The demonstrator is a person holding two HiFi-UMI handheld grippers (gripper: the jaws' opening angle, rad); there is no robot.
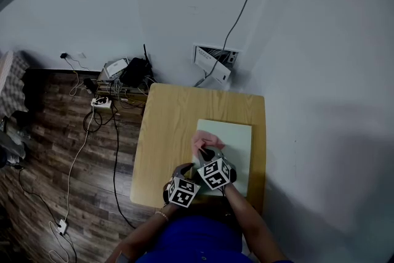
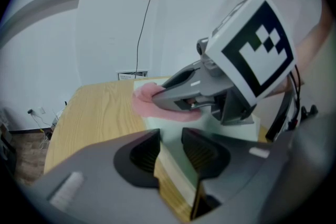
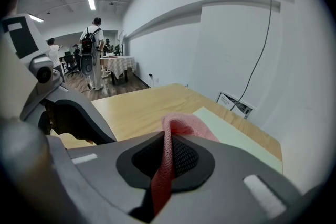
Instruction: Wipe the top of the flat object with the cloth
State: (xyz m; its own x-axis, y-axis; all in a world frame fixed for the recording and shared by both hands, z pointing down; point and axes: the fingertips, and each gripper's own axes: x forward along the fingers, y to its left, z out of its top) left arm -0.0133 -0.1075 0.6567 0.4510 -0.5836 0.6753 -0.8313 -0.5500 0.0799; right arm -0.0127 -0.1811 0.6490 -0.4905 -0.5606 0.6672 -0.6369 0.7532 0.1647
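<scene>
My left fingers [image 2: 170, 153] are clamped on the near edge of the flat pale green board [image 1: 237, 136], which lies on the right half of the light wood worktop [image 1: 165, 132]. Just beyond, my right fingers [image 3: 168, 157] are clenched on the pink mesh cloth [image 3: 185, 124]. The cloth runs up between them and spills forward in a bunch onto the board's top. Past the worktop's far edge, an open wall box [image 1: 213, 62] sits low on the white wall, with a cable [image 1: 246, 0] climbing from it.
</scene>
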